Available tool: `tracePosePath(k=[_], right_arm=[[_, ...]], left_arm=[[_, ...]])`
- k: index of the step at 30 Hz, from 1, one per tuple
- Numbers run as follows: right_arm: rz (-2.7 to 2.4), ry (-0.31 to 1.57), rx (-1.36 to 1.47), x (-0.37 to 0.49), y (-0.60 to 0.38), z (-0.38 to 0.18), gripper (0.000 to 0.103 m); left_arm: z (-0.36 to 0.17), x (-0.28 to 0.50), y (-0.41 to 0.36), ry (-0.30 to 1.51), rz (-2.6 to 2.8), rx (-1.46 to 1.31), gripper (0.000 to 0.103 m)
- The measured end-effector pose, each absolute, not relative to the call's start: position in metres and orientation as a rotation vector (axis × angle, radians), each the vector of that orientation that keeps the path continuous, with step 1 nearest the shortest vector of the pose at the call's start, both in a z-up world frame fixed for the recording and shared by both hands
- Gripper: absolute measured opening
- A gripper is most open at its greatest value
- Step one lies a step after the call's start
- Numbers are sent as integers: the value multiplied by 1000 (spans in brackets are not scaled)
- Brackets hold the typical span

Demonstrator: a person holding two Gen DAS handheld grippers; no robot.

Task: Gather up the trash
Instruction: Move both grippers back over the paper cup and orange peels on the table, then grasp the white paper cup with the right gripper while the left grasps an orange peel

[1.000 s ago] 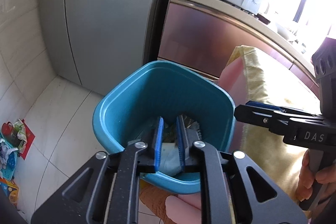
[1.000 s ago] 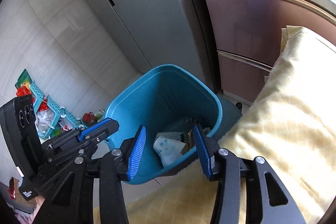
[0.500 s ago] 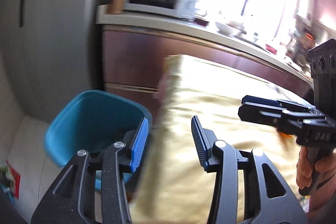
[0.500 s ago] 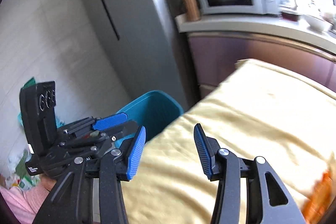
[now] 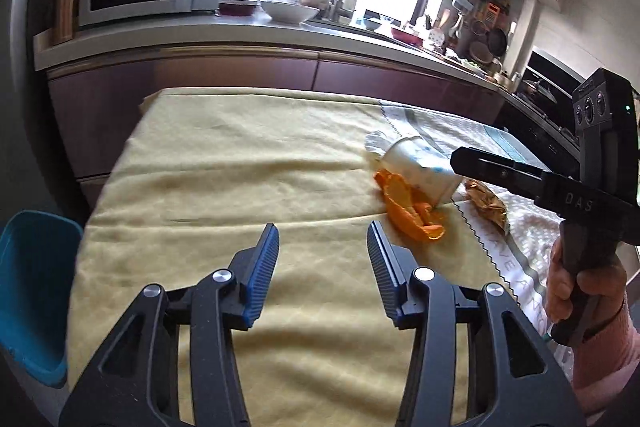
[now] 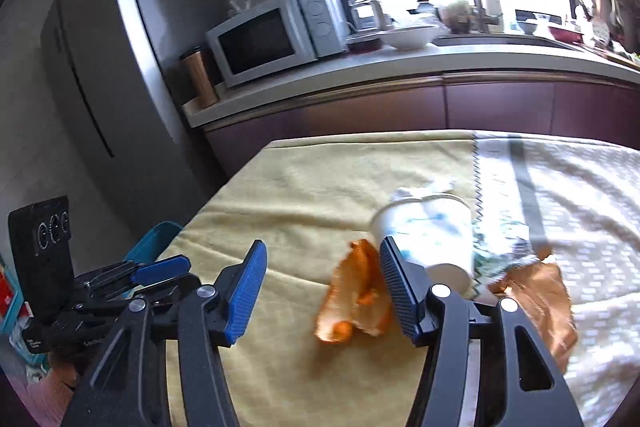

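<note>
So both tongs are empty right now. The left tongs [image 5: 323, 243] sit wide apart with only yellow cloth between them, and the right tongs [image 6: 320, 267] have just been opening, nothing gripped either. Trash left on the table [image 5: 224, 163]: an orange peel [image 6: 354, 297], a tipped paper cup [image 6: 430, 237] touching it, and a brownish wrapper [image 6: 540, 297] just beside the cup, maybe foil, it's blurry. The blue bin [image 5: 34, 287] sits off the table's left end. Plenty left to collect, I'd say.
</note>
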State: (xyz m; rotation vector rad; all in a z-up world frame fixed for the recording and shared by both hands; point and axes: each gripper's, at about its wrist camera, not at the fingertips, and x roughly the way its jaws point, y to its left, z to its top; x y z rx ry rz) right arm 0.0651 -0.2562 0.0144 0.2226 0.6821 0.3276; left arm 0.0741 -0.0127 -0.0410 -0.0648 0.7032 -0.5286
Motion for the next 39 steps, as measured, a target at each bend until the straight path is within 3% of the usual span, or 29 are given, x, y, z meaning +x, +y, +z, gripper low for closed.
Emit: tracePosePath(k=[15,27,29,35,39], right_arm=[[229,757,342,89,-311,-24,60],[255,793,395,104,-312,-39,61],[263,796,408,104,-314,-41,54],[263,780,418,100,-318,-40,54],[267,769,430,96,-322,-38,54]], left_arm=[[-71,109,-97,880,-653,-64,51],[-86,129,-106,977,-675,-118,38],[-86,130,-108,983,-686,-120,30],[-89,131,-110,993,-671,-121,10],[-88,129,-107,985,-659,-108,7]])
